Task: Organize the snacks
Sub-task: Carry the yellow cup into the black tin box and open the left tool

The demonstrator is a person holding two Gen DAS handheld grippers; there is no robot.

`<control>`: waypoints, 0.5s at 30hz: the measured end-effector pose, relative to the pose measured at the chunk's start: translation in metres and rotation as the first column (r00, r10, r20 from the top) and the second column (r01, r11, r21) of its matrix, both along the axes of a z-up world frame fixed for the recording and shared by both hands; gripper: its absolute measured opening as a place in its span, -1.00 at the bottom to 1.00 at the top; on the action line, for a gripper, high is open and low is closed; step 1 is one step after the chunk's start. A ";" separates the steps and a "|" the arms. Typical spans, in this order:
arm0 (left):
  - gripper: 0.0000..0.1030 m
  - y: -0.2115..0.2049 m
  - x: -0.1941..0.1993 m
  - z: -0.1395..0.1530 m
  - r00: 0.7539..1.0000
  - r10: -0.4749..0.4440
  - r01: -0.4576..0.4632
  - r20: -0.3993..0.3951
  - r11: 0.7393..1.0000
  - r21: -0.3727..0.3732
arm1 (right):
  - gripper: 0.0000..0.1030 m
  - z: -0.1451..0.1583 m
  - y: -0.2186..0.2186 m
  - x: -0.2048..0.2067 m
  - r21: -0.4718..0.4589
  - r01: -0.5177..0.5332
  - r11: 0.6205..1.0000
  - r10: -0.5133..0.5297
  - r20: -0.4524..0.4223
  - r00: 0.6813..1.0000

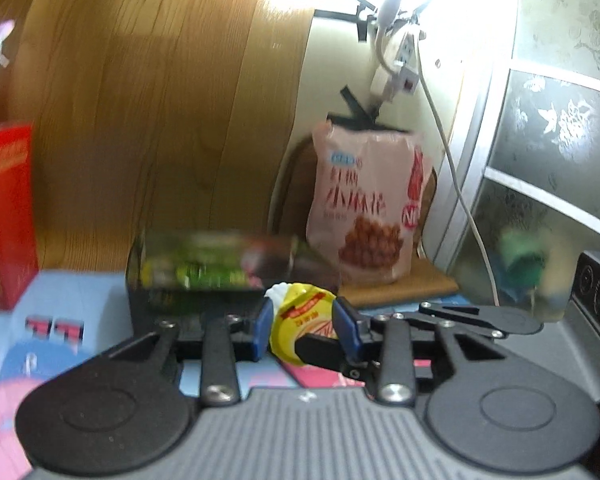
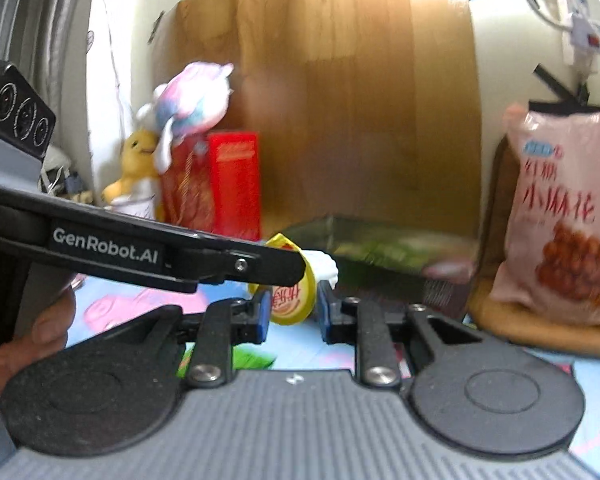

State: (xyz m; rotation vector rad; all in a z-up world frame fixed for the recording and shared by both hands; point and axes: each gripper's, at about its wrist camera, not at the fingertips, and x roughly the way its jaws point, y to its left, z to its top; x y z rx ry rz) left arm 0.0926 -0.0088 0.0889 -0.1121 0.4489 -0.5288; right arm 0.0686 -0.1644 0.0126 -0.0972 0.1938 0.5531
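the little yellow snack packet (image 1: 300,320) sits right between the blue pads of the left tongs (image 1: 303,330), which squeeze it on both sides and hold it above the bench (image 1: 72,292). in the right wrist view the same packet (image 2: 290,300) is straight ahead at twelve o'clock from the right tongs (image 2: 293,312). their pads are close to it, but i cannot tell if they press it. the packet's long side seems to run up and down. the black tray (image 1: 140,292) with green snacks lies at eleven o'clock from the left tongs, and the left hand is nearer to it. the big pink bag (image 1: 364,208) stands at one o'clock.
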 end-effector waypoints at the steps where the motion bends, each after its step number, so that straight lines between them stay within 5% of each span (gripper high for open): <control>1: -0.35 -0.002 0.006 0.003 1.000 0.003 -0.003 0.013 1.000 0.001 | -0.49 0.003 -0.001 0.005 0.000 0.010 1.000 -0.010 0.015 1.000; 6: -0.35 -0.012 0.052 0.011 0.998 0.026 -0.026 0.050 1.000 -0.001 | -0.47 0.020 -0.002 0.044 0.000 0.054 0.999 -0.053 0.065 0.996; 8: -0.17 -0.015 0.074 0.007 0.999 0.033 -0.033 0.023 0.999 -0.002 | -0.46 0.020 0.000 0.062 -0.021 0.082 0.996 -0.080 0.074 0.994; 11: -0.16 -0.009 0.088 0.000 0.997 0.078 -0.078 -0.010 0.997 -0.004 | -0.44 0.015 -0.006 0.084 -0.054 0.216 0.975 -0.212 0.071 0.975; 15: -0.16 0.024 0.074 -0.003 0.993 0.115 -0.116 -0.021 0.991 -0.072 | -0.42 0.010 -0.040 0.077 0.106 0.229 0.968 -0.228 -0.024 0.973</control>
